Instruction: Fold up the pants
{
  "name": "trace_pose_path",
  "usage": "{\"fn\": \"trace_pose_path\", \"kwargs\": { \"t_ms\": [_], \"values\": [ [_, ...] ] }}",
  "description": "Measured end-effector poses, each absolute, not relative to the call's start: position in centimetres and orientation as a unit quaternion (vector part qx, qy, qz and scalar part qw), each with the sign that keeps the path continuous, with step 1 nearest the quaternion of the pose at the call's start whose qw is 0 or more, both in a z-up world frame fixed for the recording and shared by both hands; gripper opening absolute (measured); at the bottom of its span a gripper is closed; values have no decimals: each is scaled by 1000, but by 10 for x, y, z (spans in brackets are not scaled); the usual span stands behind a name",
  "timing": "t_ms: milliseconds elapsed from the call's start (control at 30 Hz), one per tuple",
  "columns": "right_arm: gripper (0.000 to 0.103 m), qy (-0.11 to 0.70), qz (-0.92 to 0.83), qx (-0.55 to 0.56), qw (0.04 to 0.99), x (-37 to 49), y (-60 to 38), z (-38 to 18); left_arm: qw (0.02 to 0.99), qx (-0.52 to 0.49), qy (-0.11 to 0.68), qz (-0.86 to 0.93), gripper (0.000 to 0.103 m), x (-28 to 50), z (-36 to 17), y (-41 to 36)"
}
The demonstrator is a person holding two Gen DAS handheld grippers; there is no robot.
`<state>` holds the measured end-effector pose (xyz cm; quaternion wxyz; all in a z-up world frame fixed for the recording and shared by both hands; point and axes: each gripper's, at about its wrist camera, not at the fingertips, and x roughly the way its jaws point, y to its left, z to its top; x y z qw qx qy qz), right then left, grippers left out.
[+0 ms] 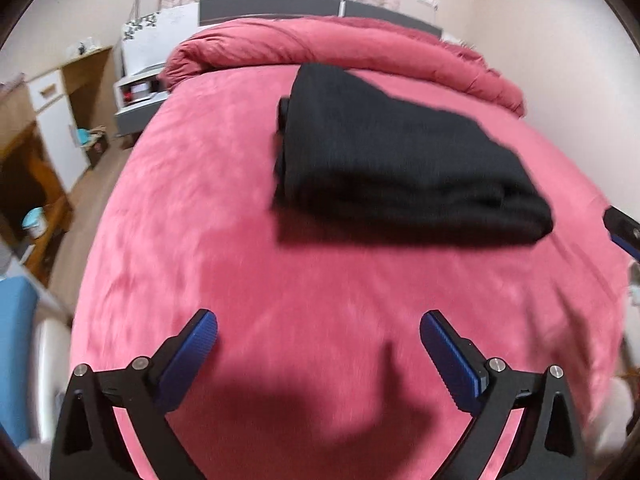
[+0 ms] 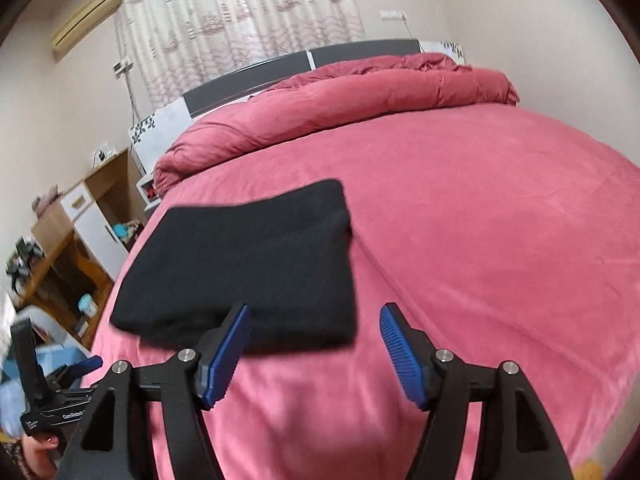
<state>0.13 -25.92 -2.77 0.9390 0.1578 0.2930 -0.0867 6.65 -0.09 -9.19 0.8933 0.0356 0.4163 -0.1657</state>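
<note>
Blue ribbed pads are what I am seeing nearest in both views: the left gripper (image 1: 318, 332) is standing with its jaws spread wide over bare bedding, holding nothing, and the right gripper (image 2: 314, 322) is likewise gaping and empty, its left pad (image 2: 224, 356) lying just in front of the near edge of the pants (image 2: 248, 268). I am reading the black pants (image 1: 400, 168) as a compact folded stack resting flat on the pink bedspread (image 1: 248, 208), clear of both tools, so I am judging the fold to be essentially done. Risks from here: both pictures are showing motion blur, and if I am swinging the right gripper low across that near edge, a pad could be catching the top layer and dragging it open. At the stack's left side, layers are stepping out unevenly, and a nudge there could be spilling the fold. The plush cover looks soft and yielding, so pressing down beside the stack would be tilting it. Further back, the rolled pink duvet (image 2: 340, 96) is lying well apart from the pants and posing no hazard, and the grey headboard (image 1: 272, 6) and curtain (image 2: 240, 16) beyond are not coming into play.
</note>
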Motion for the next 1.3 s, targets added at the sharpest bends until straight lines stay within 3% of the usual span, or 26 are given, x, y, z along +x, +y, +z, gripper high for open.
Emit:
{"fn": "trace_pose_path", "kwargs": {
  "t_ms": [33,100,433,1300],
  "values": [
    [80,300,-96,144,938,0,-245,-34,896,50,415,-150,102,59,-95,-4],
    [84,326,-118,139,928,2,-224,-52,898,74,413,-133,102,53,-99,-10],
    [84,366,-116,115,916,0,-179,-104,891,58,436,-114,102,33,-129,-12],
    [84,372,-93,107,917,-8,-171,-118,893,59,433,-113,103,26,-135,-15]
  ]
}}
